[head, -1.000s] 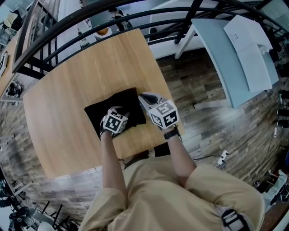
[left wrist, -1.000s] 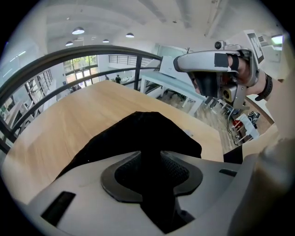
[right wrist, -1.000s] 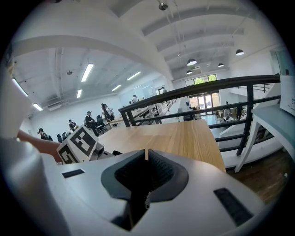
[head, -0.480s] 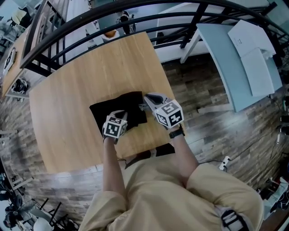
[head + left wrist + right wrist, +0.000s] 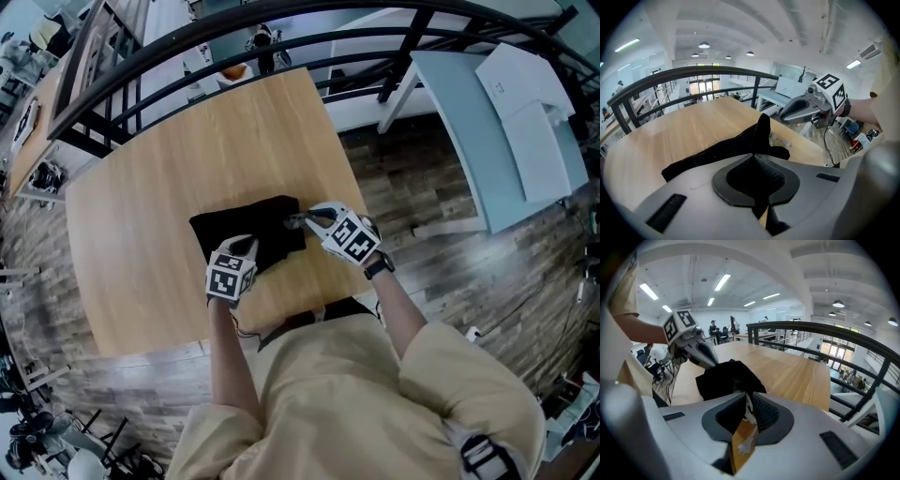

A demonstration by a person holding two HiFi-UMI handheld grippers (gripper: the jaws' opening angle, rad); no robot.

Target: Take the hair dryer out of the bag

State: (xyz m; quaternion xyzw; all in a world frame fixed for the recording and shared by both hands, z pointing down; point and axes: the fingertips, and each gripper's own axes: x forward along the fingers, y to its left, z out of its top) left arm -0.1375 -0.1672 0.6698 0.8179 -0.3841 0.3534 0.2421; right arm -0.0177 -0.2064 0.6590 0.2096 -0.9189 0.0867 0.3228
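The hair dryer is out of sight, probably inside the black cloth bag (image 5: 251,231) at the centre of the head view, on the light wooden table (image 5: 178,150); your left gripper (image 5: 247,246) pinches the bag's near fabric; your right gripper (image 5: 300,223) is clamped on its right edge; draw the two grips apart gently, so that the mouth opens without slipping.

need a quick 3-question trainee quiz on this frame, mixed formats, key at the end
1. True or false: the hair dryer lies out on the table.
2. What do the left gripper's jaws pinch? A) fabric of the black bag B) a plug C) nothing
3. Short answer: which gripper is shut on the pale cord at the bag's edge?
Key: 1 false, no hair dryer shows outside the bag; 2 A; 3 the right gripper.
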